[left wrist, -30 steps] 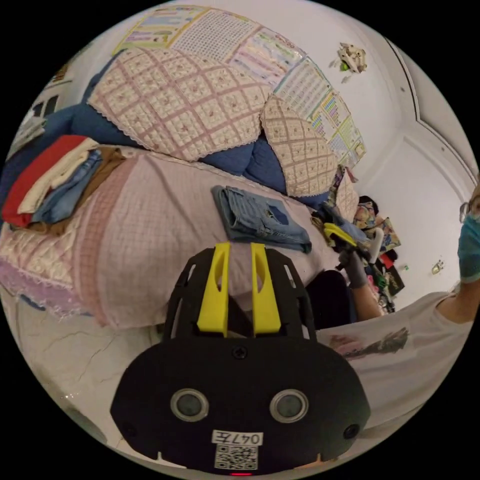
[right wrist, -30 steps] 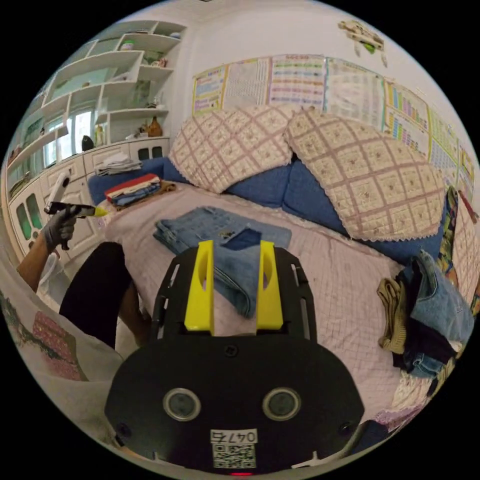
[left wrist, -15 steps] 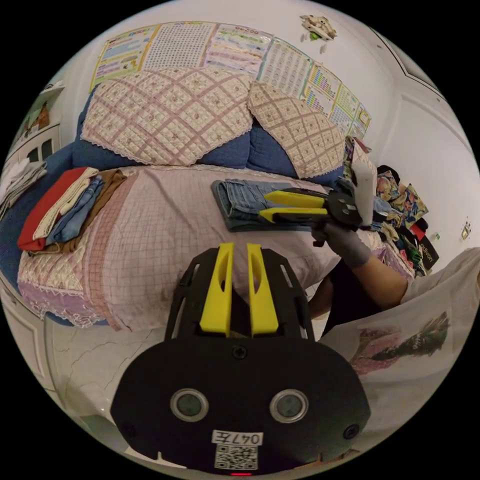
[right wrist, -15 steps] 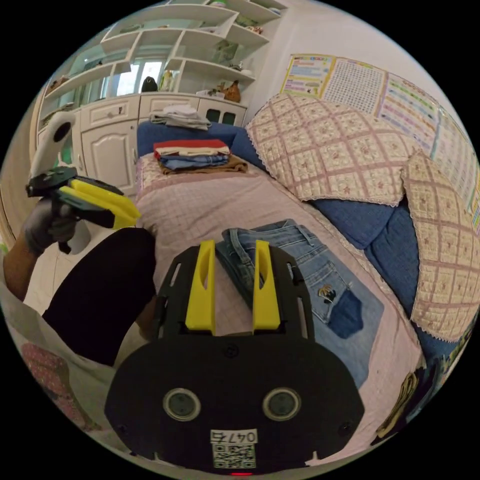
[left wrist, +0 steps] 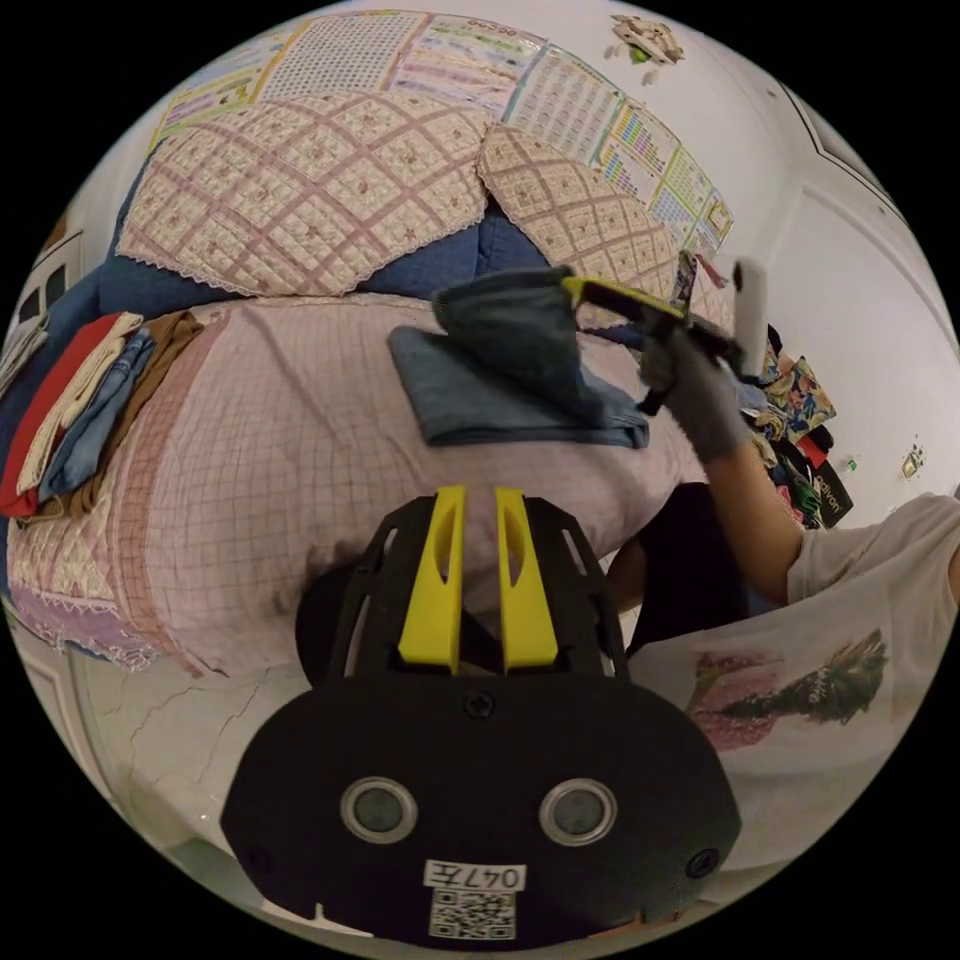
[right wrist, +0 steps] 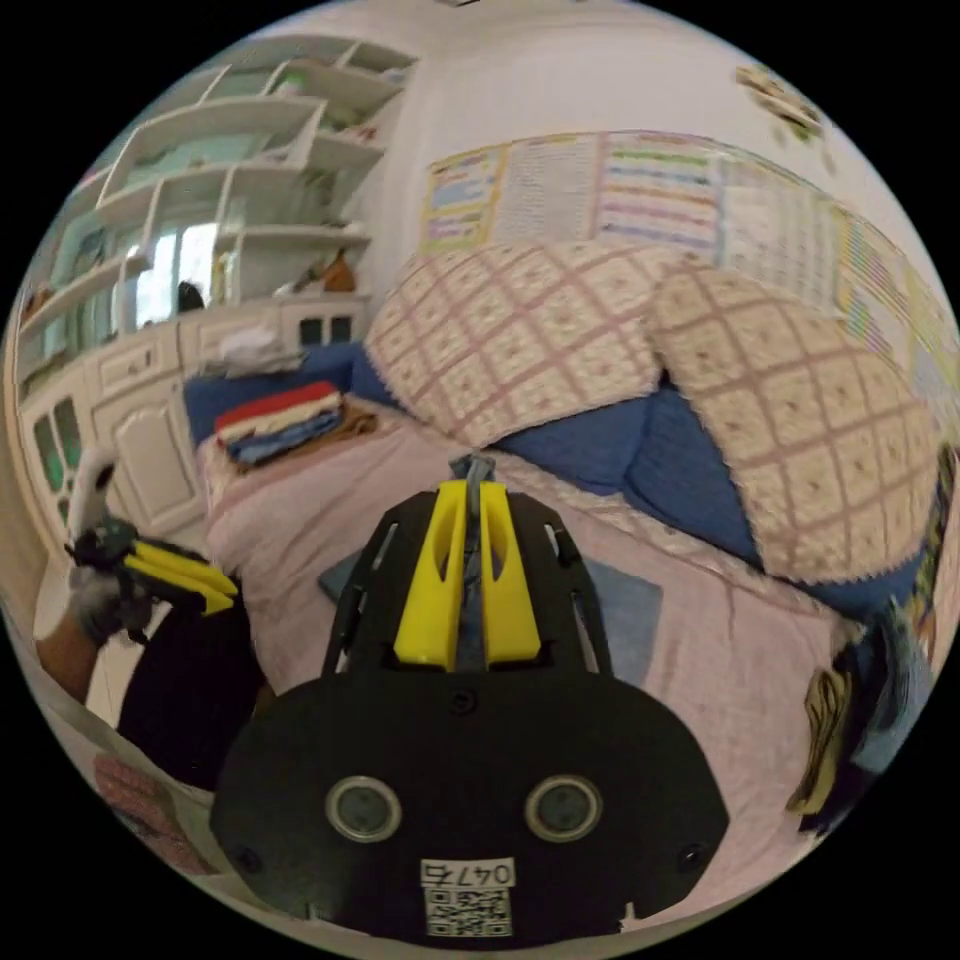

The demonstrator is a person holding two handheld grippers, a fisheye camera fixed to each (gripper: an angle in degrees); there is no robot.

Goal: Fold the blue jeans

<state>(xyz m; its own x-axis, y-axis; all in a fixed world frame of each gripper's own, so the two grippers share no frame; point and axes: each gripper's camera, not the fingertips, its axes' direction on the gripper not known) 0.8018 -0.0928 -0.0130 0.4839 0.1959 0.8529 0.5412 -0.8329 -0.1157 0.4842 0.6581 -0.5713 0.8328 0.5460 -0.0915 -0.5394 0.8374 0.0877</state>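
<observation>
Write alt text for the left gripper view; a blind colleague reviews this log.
The right gripper, in a gloved hand, lifts one end of the blue jeans off a pink checked bed cover. The left gripper hangs below, empty.

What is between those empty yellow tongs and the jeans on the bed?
Nothing visible blocks them. The left tongs hang open off the bed's near edge, with bare pink cover between them and the blue jeans. The right tongs already pinch one end of the jeans.
</observation>
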